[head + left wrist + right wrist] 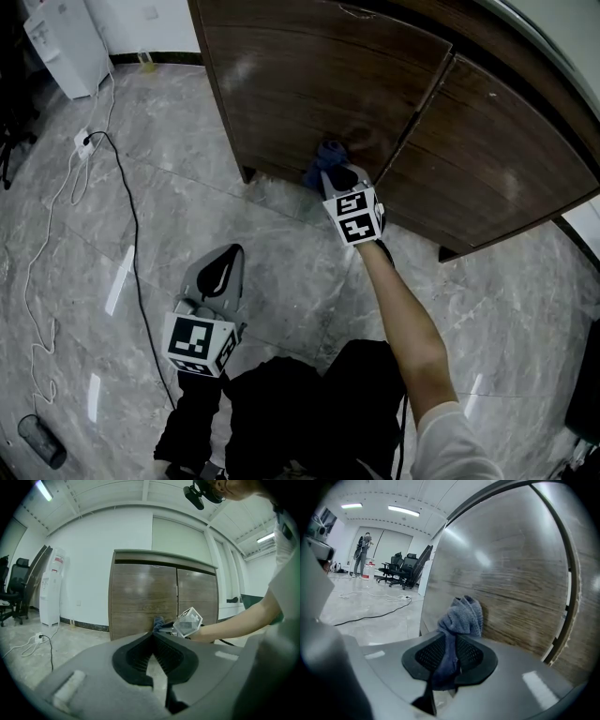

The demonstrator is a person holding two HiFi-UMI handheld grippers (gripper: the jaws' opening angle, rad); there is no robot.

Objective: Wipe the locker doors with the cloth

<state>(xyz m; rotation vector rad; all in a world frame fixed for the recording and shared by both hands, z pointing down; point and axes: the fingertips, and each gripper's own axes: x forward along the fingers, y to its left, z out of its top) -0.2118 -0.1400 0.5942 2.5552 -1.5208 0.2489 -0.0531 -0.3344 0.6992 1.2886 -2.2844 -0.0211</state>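
Observation:
A dark wooden locker with two doors stands ahead on short legs; its left door fills the right gripper view. My right gripper is shut on a blue-grey cloth, whose bunched end presses against the lower part of the left door near the seam. The cloth shows as a blue wad above the marker cube in the head view, and small in the left gripper view. My left gripper hangs low over the floor, away from the locker, its jaws shut with nothing between them.
Grey marble floor lies all round. A black cable and a white cable with a power strip run across the floor at left. A white water dispenser stands at the far left, and office chairs farther off.

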